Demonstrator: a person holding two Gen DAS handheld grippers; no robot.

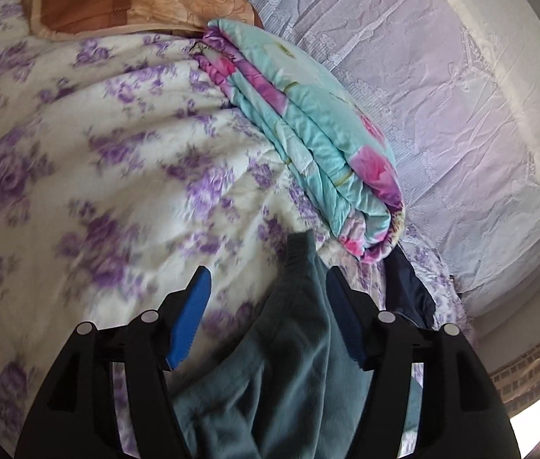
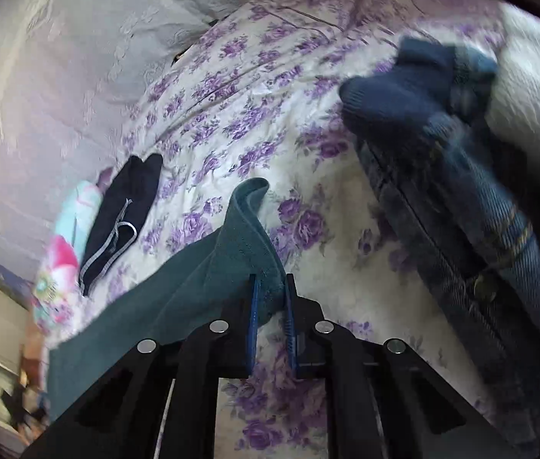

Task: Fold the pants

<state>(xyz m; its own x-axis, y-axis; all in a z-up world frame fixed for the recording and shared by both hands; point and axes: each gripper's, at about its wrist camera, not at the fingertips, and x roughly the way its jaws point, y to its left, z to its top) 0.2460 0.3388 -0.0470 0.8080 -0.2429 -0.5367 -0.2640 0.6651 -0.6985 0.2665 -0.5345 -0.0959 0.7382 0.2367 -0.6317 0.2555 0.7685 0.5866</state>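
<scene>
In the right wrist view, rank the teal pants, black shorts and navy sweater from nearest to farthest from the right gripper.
1. teal pants, pinched in the right gripper, trailing left.
2. black shorts, farther left on the bedspread.
3. navy sweater, upper right, looks farthest.

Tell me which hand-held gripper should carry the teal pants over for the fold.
Right. The right hand-held gripper is already shut on an edge of the teal pants, lifting it off the floral bedspread. The left hand-held gripper is open, with the fabric lying loose between its fingers.

Teal fleece pants [image 2: 193, 279] hang lifted above a purple-flowered bed, one edge bunched upward, fabric draping down to the left.
</scene>
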